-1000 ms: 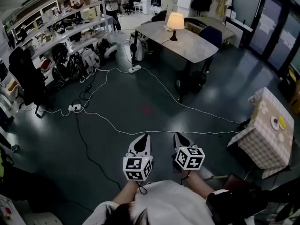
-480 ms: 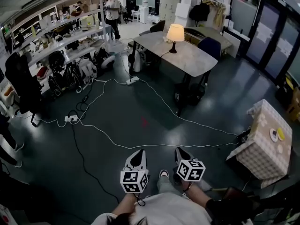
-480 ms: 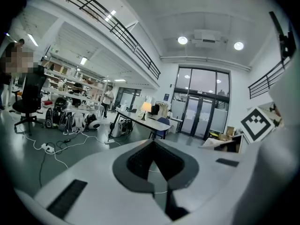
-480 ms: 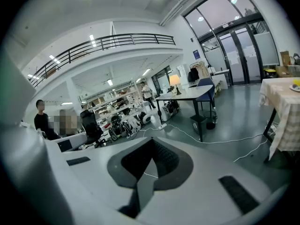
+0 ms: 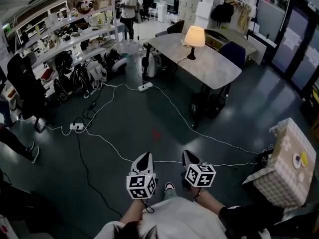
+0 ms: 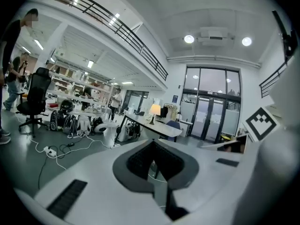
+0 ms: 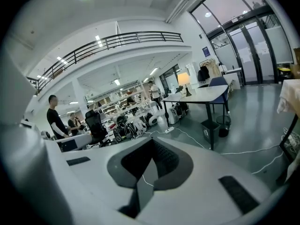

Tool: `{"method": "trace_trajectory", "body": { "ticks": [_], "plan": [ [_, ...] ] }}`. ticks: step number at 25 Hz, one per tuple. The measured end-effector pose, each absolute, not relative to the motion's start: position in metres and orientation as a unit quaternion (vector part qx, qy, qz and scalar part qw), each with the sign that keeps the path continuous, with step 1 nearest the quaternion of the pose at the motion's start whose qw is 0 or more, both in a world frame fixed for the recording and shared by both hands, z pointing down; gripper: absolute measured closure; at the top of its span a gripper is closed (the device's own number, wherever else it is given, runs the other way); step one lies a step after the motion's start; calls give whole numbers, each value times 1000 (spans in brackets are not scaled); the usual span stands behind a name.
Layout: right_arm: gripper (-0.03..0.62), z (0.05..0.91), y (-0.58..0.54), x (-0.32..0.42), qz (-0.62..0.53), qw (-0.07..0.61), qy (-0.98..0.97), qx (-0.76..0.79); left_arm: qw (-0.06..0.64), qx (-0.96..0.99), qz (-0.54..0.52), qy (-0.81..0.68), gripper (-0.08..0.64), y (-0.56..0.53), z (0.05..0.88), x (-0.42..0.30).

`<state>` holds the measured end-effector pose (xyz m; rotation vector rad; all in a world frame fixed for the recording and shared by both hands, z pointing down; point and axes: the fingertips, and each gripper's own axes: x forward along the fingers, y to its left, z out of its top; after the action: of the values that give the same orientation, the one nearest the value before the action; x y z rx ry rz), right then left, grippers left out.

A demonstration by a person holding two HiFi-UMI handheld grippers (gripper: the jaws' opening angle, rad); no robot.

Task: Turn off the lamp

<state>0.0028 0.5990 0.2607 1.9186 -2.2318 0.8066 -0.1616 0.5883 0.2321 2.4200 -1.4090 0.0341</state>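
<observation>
A lit table lamp [image 5: 194,40] with a cream shade and dark base stands on a grey table [image 5: 209,68] far across the room. It shows small in the left gripper view as the lamp [image 6: 155,111] and in the right gripper view as the lamp [image 7: 183,81]. My left gripper [image 5: 143,159] and right gripper [image 5: 187,157] are side by side low in the head view, both shut and empty, far short of the table. Both point toward the table.
White cables [image 5: 164,98] and power strips [image 5: 77,127] run over the dark floor between me and the table. Bags and shelves [image 5: 75,68] line the left. A checkered-cloth table [image 5: 281,171] stands at the right. People stand at the back [image 5: 128,11] and left [image 7: 55,121].
Both grippers have moved forward together across the floor toward the table; the lamp table and the cables sit nearer and lower in the head view. Both stay shut.
</observation>
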Motion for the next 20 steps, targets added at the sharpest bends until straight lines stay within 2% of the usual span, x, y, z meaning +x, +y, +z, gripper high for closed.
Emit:
{"method": "trace_trajectory", "body": {
  "ticks": [14, 20],
  "plan": [
    [594, 269, 477, 86, 276, 56, -726, 628, 181, 848, 19, -499, 554, 465, 242, -80],
    [594, 271, 443, 102, 281, 51, -729, 622, 177, 841, 28, -510, 554, 430, 244, -67]
  ]
}}
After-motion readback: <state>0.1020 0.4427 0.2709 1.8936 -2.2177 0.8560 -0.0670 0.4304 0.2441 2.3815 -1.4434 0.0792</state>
